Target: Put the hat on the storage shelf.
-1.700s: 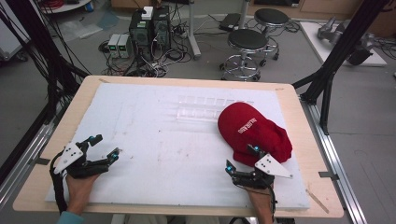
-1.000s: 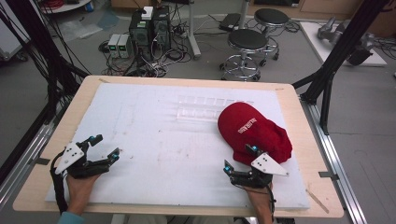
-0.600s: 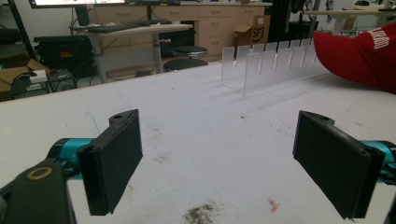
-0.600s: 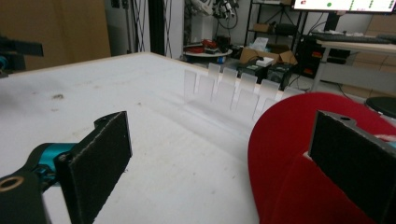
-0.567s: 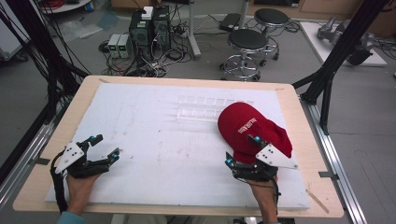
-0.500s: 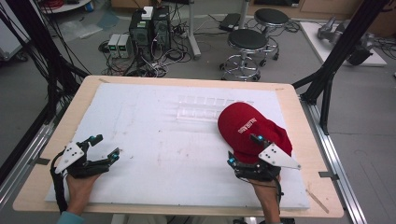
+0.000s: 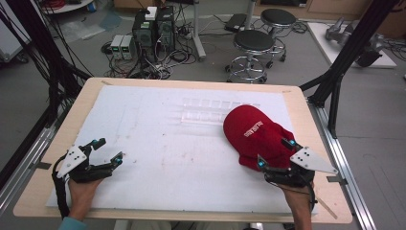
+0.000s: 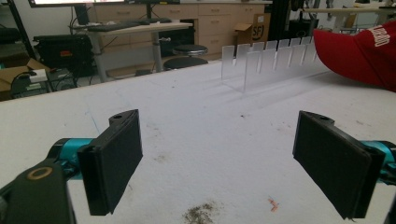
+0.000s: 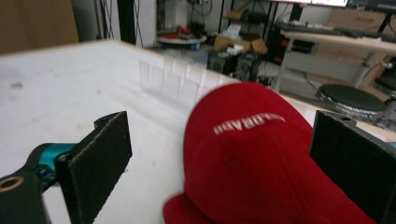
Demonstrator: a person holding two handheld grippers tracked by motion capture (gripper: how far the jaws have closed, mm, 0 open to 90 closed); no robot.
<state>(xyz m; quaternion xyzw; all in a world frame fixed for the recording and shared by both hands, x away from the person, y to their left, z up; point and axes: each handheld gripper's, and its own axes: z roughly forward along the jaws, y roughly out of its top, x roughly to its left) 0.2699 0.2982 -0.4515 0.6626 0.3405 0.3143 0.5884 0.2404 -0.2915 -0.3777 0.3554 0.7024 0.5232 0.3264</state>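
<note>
The red fabric baseball cap (image 7: 257, 135) with white lettering lies near the table's right edge, just beside a clear plastic divider rack (image 7: 210, 110). My right gripper (image 7: 274, 154) straddles its near end, jaws wide apart. My left gripper (image 7: 108, 151) (also spread wide) sits by the near left corner of the white-covered table (image 7: 143, 120).

My red cap (image 7: 258, 136) is matt cloth with stitched white lettering. The divider rack (image 7: 213, 111) is clear glossy plastic. My counter (image 7: 158, 148) has a rough white foam top, stained, on a smooth wooden board.

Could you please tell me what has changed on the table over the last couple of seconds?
The right gripper has moved forward to the red cap, its open jaws now at the cap's near edge, not gripping. The cap, the clear rack and the open left gripper stayed as they were.
</note>
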